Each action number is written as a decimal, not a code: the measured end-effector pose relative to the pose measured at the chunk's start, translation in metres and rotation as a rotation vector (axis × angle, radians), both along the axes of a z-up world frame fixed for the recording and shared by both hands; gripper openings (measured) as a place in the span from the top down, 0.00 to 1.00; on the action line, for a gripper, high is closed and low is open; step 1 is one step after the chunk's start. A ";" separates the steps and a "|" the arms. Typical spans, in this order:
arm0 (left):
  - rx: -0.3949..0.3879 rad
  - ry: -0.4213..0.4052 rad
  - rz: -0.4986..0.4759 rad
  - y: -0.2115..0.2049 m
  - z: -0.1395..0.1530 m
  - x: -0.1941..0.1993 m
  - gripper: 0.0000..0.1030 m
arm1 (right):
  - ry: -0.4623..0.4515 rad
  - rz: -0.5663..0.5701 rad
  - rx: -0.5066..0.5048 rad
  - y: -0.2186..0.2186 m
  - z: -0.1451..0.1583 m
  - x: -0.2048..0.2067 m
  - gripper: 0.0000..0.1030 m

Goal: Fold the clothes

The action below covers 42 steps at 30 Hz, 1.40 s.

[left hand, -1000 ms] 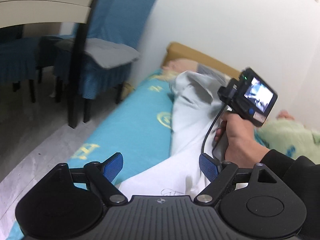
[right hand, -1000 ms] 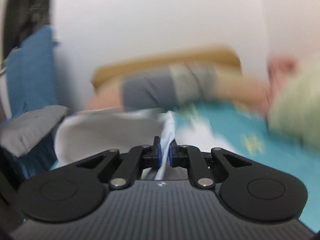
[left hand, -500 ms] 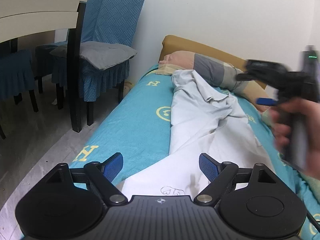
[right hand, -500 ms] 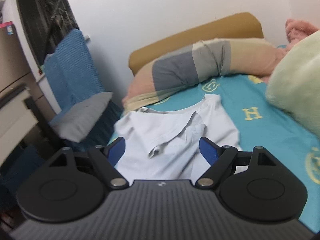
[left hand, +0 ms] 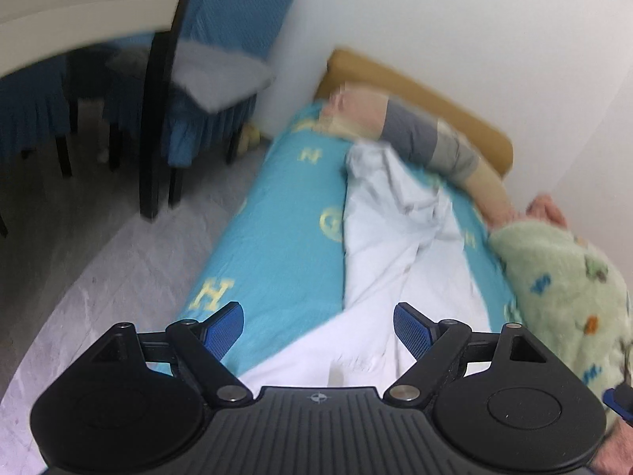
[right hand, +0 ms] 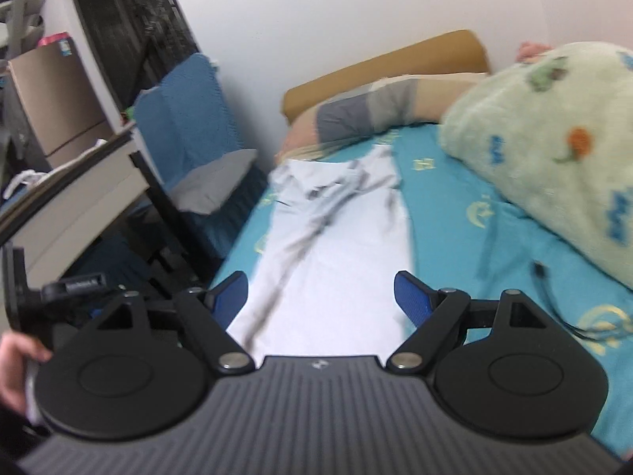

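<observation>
While both tongs stand wide apart and hold nothing, the shirt lies lengthwise on the bed, its collar end toward the pillow. Left tongs hover over the shirt's near hem; right tongs hover over its near end too — neither touching cloth. A green blanket is heaped on the bed beside the shirt, apart from it. Off the bed's other side stands a blue chair — a grey cushion on its seat.
</observation>
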<state>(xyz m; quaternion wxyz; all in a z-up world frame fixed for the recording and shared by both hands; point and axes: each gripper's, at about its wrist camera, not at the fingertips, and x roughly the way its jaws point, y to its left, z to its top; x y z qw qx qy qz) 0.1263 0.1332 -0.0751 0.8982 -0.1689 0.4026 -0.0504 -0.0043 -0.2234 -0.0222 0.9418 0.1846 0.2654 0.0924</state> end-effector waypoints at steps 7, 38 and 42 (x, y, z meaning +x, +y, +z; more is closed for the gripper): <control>0.011 0.286 -0.071 0.038 -0.067 0.011 0.33 | 0.073 -0.038 0.077 -0.009 -0.015 -0.001 0.20; 0.433 0.122 -0.759 -0.201 -0.028 -0.126 0.96 | 0.062 -0.114 0.088 -0.032 -0.017 -0.003 0.20; 0.358 0.224 -0.727 -0.202 -0.048 -0.106 0.79 | 0.053 -0.113 0.090 -0.036 -0.016 -0.007 0.20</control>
